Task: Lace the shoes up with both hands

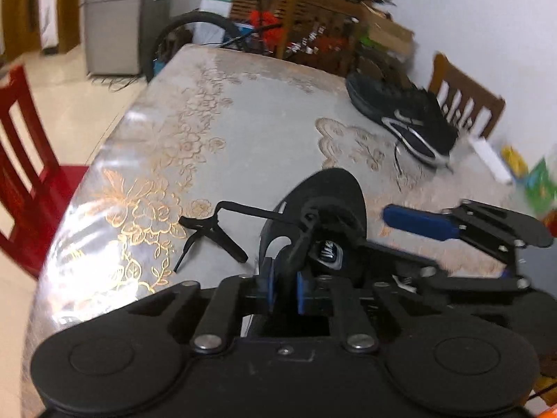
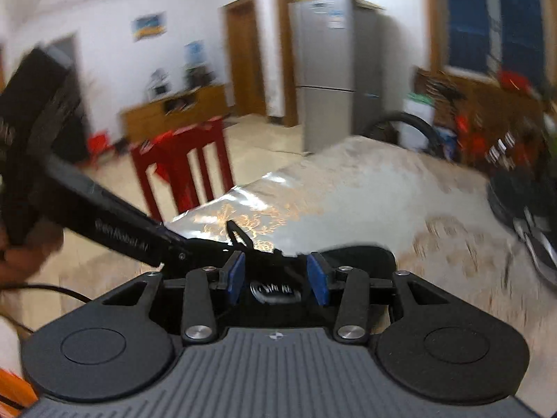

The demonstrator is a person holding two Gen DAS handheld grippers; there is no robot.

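Note:
A black shoe [image 1: 327, 195] lies on the table right in front of my left gripper [image 1: 285, 289], toe pointing away. The blue pads of that gripper are shut on a black shoelace strand [image 1: 296, 247] rising to the shoe's eyelets. The lace's loose end [image 1: 216, 223] trails left across the cloth. In the right wrist view my right gripper [image 2: 277, 277] stands open just over the shoe's tongue label [image 2: 275, 291], touching nothing. One of its blue pads [image 1: 417, 221] shows to the right of the shoe. A hand [image 2: 21, 250] holds the left gripper's handle [image 2: 104, 216].
A second black shoe [image 1: 400, 118] with white trim lies at the far right of the table [image 1: 243, 115], which has a floral cloth. A red chair [image 1: 24, 160] stands at the left edge, a brown chair [image 1: 466, 101] at the far right. Coloured packets [image 1: 536, 181] lie nearby.

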